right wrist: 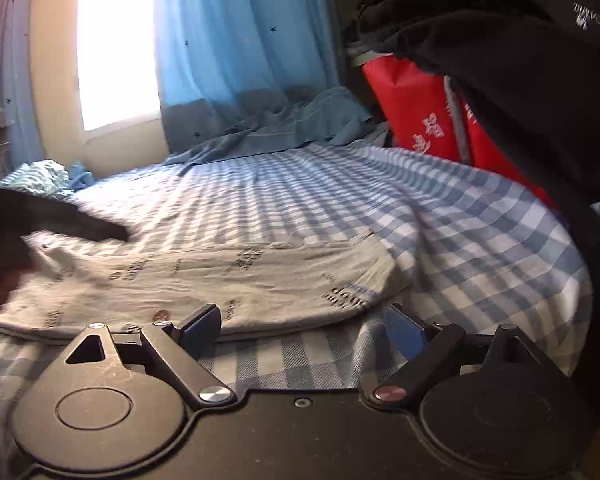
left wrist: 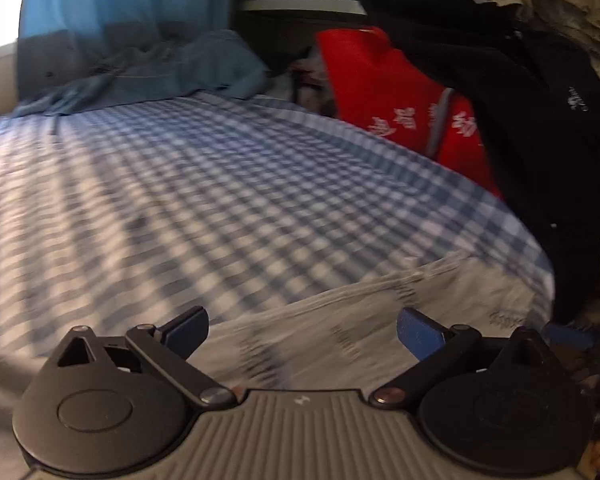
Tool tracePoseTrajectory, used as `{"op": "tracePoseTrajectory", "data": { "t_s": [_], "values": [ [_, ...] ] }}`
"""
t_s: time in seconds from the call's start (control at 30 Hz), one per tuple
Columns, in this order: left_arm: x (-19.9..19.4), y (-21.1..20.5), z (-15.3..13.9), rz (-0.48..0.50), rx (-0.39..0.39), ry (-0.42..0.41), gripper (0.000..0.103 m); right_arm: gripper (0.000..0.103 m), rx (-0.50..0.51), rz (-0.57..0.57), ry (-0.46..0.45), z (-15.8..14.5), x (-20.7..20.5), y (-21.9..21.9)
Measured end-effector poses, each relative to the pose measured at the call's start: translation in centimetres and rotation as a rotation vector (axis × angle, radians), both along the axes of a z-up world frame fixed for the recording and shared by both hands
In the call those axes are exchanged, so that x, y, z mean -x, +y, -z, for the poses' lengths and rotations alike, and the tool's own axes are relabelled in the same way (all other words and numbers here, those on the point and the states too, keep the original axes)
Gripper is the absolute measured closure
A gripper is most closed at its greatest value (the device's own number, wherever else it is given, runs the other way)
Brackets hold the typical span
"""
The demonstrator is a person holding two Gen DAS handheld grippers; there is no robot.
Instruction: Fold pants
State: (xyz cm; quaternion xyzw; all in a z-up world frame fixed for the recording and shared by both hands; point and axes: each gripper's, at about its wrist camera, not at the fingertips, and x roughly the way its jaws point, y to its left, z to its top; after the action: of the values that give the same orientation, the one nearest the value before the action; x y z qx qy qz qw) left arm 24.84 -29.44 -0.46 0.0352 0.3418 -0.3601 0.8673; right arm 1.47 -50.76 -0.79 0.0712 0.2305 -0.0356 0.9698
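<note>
The pants [right wrist: 204, 280] are pale grey with dark printed marks and lie flat on the blue-and-white checked bed sheet [right wrist: 380, 200]. In the left wrist view the pants [left wrist: 340, 328] lie right under and ahead of my left gripper [left wrist: 302, 330], which is open and empty above them. My right gripper [right wrist: 302, 330] is open and empty, at the near edge of the pants. The other gripper shows blurred and dark at the left of the right wrist view [right wrist: 60, 216], over the far end of the pants.
A red bag [right wrist: 420, 112] with white characters and dark hanging clothes [right wrist: 520, 80] stand at the bed's right side. A crumpled blue-grey cloth [left wrist: 152, 68] lies at the far end by the blue curtain [right wrist: 240, 32]. A teal patterned cloth [right wrist: 40, 180] lies far left.
</note>
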Motion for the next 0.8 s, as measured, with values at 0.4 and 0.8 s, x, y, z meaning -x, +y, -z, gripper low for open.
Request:
{"op": "tracePoseTrajectory", "data": {
  "t_s": [0.4, 0.8],
  "values": [
    [-0.3, -16.7, 5.2, 0.306, -0.226, -0.075, 0.0, 0.052, -0.091, 0.075, -0.019, 1.6, -1.7, -3.3],
    [-3.4, -14.4, 1.2, 0.115, -0.072, 0.292, 0.001, 0.087, 0.083, 0.127, -0.051, 1.4, -3.3, -1.7]
  ]
}}
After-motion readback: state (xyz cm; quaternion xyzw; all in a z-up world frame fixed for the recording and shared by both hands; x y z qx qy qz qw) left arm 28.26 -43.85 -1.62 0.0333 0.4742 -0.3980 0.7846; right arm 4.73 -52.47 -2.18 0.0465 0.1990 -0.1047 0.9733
